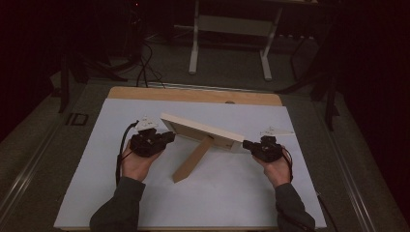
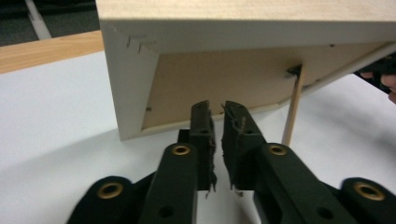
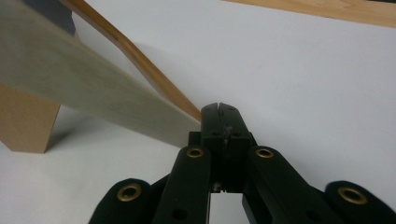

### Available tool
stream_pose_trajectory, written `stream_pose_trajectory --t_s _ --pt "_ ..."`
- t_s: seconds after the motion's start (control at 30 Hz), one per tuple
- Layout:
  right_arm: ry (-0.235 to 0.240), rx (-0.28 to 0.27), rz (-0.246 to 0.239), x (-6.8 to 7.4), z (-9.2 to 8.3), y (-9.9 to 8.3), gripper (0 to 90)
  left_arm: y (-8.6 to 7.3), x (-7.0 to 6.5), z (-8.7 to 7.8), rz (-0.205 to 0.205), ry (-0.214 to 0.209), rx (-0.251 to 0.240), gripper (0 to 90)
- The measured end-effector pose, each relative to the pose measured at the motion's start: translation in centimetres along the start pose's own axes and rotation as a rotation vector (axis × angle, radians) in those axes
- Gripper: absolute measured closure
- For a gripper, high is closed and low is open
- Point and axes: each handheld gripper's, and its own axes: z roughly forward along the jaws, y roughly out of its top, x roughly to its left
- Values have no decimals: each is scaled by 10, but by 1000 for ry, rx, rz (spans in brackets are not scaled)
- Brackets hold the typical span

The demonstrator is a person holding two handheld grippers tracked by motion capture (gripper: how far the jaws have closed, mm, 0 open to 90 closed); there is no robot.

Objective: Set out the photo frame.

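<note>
1. A pale wooden picture frame (image 1: 200, 129) stands on the white sheet (image 1: 227, 193) that covers the bench (image 1: 193, 95), near the middle of the sheet. It leans back on a flat wooden prop leg (image 1: 192, 161) that reaches toward the person's side.
2. In the left gripper view the frame's back (image 2: 224, 84) faces the camera: a brown backing board sits set into the pale rim like a shallow tray. Nothing else is seen lying in that recess.
3. The left gripper (image 1: 164, 137) is held at the frame's left end in the person's left hand (image 1: 138, 164). Its jaws stand nearly together with a thin slit between them. Their tips lie just below the frame's lower edge and nothing is pinched between them.
4. The right gripper (image 1: 247, 144) is held at the frame's right end in the right hand (image 1: 278, 169). In the right gripper view its jaws are pressed fully together, and the tips lie at the frame's corner (image 3: 189, 123); whether they touch it cannot be told.
5. A white stand (image 1: 232, 29) is on the floor beyond the bench.
</note>
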Motion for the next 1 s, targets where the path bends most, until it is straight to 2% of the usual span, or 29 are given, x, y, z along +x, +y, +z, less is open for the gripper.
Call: stream_pose_trajectory --t_s 0.1,0.43,0.73,1.0 --pt "-1 -3 13 -1 4 0 900 3 1 3 -10 8 -4 896" --pt "15 -3 78 -11 16 2 900 9 1 13 -31 13 -4 899" --pt "44 4 89 -11 26 7 900 16 -5 17 -20 5 -8 899" --pt "66 10 83 -9 28 6 900 21 -11 21 0 2 14 899"
